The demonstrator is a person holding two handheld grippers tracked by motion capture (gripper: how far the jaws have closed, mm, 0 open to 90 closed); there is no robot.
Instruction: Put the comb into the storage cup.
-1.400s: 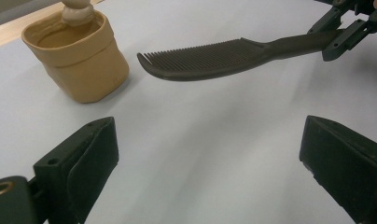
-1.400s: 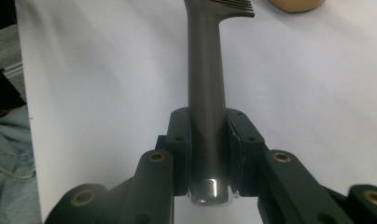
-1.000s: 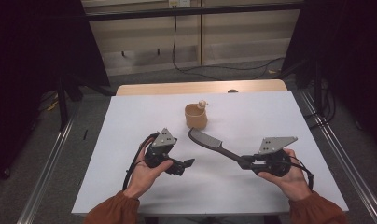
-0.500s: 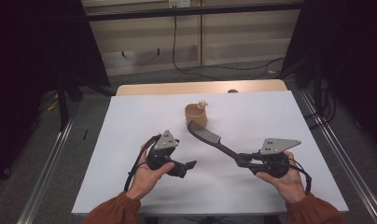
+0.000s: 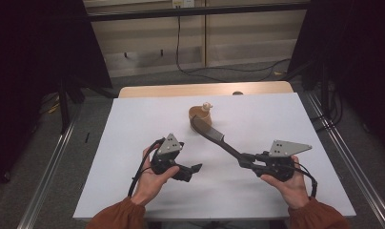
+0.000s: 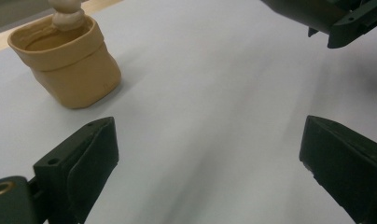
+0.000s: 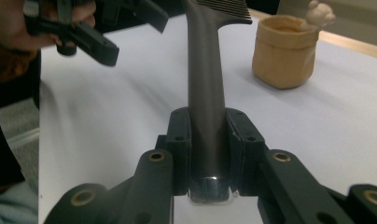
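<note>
White tabletop (image 5: 133,143) fills the middle of the high view, with a strip of bare wood showing along its far edge. A person's two forearms in rust-coloured sleeves come in from the bottom of the frame, each hand holding a black gripper.

At lower right of the high view, the right gripper (image 5: 250,161) is pinching the handle of a dark spatula (image 5: 219,138). The spatula runs diagonally up and left from the jaws, and its slotted blade end reaches a small tan pouch (image 5: 200,117) at the centre of the frame; whether the blade touches the pouch cannot be told. In the right gripper view the jaws press on both sides of the spatula handle (image 7: 205,116), which rises straight up the middle of the frame, with the tan pouch (image 7: 282,51) at upper right. A small pale lump (image 7: 319,14) pokes out of the pouch's rim.

At lower left of the high view, the left gripper (image 5: 193,171) sits in the hand with its jaws spread apart and nothing between them. In the left gripper view the two jaws stand wide at the bottom corners, above bare white surface, with the pouch (image 6: 70,65) at upper left.
</note>
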